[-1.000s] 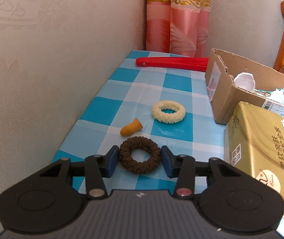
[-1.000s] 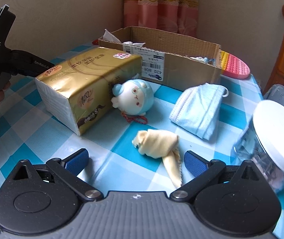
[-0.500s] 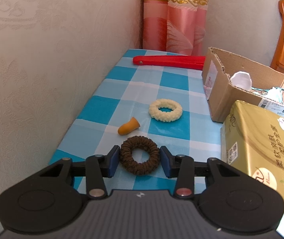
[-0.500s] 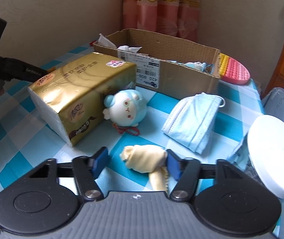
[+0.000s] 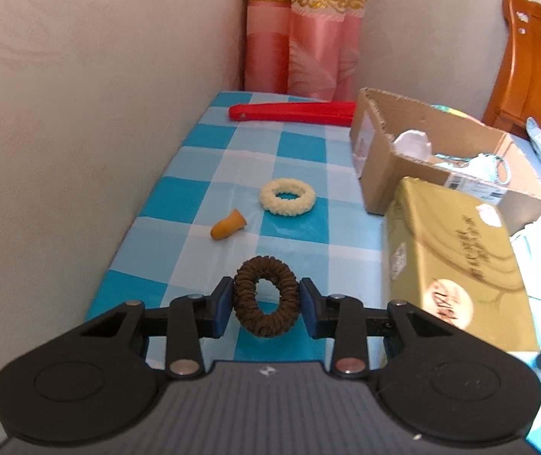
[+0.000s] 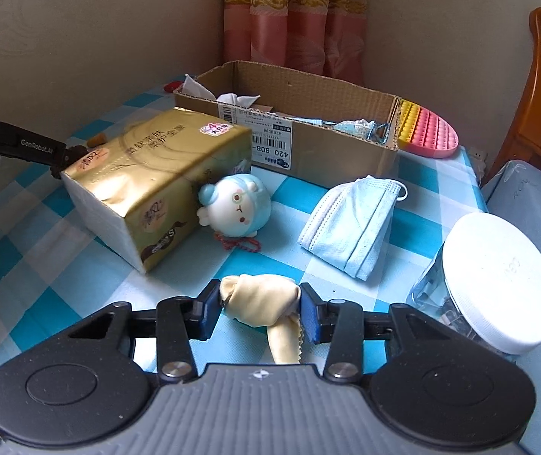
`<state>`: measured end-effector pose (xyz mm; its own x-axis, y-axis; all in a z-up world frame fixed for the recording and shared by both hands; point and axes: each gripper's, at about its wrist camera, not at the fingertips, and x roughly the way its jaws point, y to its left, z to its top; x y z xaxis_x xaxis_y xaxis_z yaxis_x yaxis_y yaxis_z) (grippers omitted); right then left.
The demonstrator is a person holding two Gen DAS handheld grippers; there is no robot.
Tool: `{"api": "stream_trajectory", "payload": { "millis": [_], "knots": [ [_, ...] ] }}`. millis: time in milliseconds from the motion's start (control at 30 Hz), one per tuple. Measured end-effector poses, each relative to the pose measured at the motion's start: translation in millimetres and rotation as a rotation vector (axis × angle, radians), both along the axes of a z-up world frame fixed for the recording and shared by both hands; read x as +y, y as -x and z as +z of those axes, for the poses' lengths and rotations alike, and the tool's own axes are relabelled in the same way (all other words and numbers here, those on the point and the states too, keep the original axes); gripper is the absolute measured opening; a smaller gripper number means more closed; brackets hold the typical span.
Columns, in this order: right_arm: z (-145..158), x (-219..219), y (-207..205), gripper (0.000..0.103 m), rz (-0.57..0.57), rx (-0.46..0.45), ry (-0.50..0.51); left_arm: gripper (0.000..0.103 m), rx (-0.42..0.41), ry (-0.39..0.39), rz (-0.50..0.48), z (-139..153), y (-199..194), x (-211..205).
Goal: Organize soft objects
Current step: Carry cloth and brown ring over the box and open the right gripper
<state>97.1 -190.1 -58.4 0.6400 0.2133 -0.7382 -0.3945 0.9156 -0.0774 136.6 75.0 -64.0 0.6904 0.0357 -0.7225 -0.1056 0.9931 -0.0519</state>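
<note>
Okay, left wrist view: left gripper [image 5: 265, 306] has its jaws closed on the brown scrunchie [image 5: 265, 295], squeezed into an upright oval, ring opening facing the camera, seemingly lifted just off the checked tabletop [image 5: 300, 151]. Ahead on the cloth lie an orange finger cot [image 5: 229, 224] and a cream scrunchie [image 5: 287, 196], apart from each other; red folded fan [image 5: 293, 113] at the far end. Cardboard box [image 5: 380, 174] sits ahead-right, beyond the gold tissue pack [image 5: 456, 261], so the likely drop spot is forward and right of the jaws. Right wrist view: right gripper [image 6: 259, 307] has jaws pinched narrow on the bunched yellow cloth [image 6: 259, 297], its tail hanging down toward the camera. Box [image 6: 327, 148] is straight ahead, past the round plush toy [image 6: 236, 208] and blue face mask [image 6: 354, 227]; jar with white lid [image 6: 498, 280] just right. Both grippers level, pointing forward; right one looks to have the more direct line to the box.
</note>
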Motion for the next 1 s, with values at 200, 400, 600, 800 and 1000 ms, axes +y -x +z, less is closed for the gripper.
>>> {"api": "stream_trajectory", "payload": {
  "millis": [200,400,600,800,1000],
  "knots": [
    [13,-1,4,0.048,0.017,-0.005,-0.011,0.036,-0.028,0.008,-0.038,16,16,-3],
    [39,-5,-9,0.048,0.036,-0.050,-0.005,0.036,-0.054,0.014,-0.081,29,25,-8],
    [63,-7,-36,0.048,0.045,-0.107,0.007,0.036,-0.055,0.023,-0.118,32,28,-15],
    [76,-8,-72,0.048,0.045,-0.128,0.006,0.036,-0.061,0.026,-0.131,36,33,-16],
    [81,-6,-104,0.048,0.038,-0.118,0.008,0.036,-0.067,0.037,-0.145,40,36,-18]
  ]
}}
